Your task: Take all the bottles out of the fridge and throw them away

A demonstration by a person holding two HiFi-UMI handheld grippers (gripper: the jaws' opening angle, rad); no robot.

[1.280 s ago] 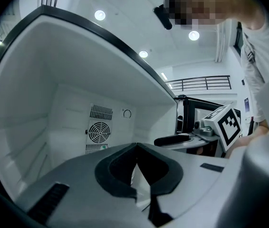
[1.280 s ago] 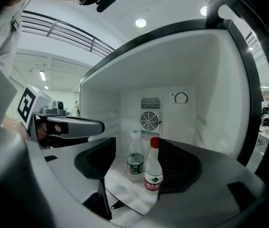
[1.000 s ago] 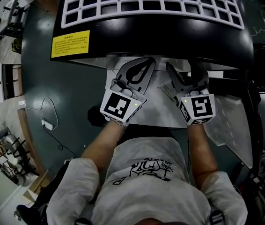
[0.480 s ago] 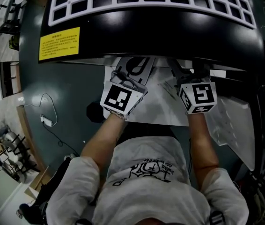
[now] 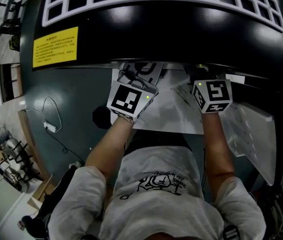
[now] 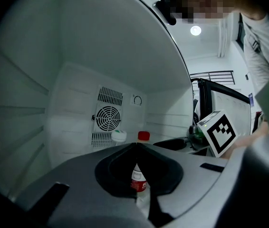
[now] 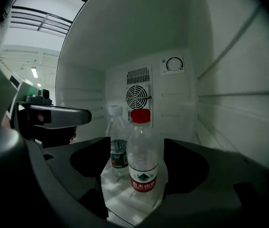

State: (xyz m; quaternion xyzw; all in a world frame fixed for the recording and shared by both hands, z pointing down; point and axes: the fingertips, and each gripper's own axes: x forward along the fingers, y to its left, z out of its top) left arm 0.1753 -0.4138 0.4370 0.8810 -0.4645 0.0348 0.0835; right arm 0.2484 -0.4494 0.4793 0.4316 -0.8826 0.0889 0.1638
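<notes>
Two clear bottles stand on the fridge floor (image 7: pixel 120 198). The red-capped bottle (image 7: pixel 143 160) stands between the wide jaws of my right gripper (image 7: pixel 137 175), whose pads do not touch it; these jaws have just been opening. A white-capped, green-labelled bottle (image 7: pixel 118 148) stands behind it. My left gripper (image 6: pixel 137 146) is shut on nothing, and the red-labelled bottle (image 6: pixel 137 180) shows through the gap behind its tips. In the head view both marker cubes (image 5: pixel 130 100) (image 5: pixel 212 96) sit at the fridge mouth, with the jaws hidden under the black fridge top (image 5: pixel 171 39).
The back wall carries a fan grille (image 7: pixel 138 97) and a dial (image 7: pixel 174 64). White side walls (image 7: pixel 229 80) close in on both sides. The open fridge door (image 5: pixel 251 134) hangs at the right. A cable and power strip (image 5: pixel 51 129) lie on the floor at the left.
Both grippers have gone further into the fridge and a little lower; their jaws, visible a second ago in the head view, are now hidden under the fridge top.
</notes>
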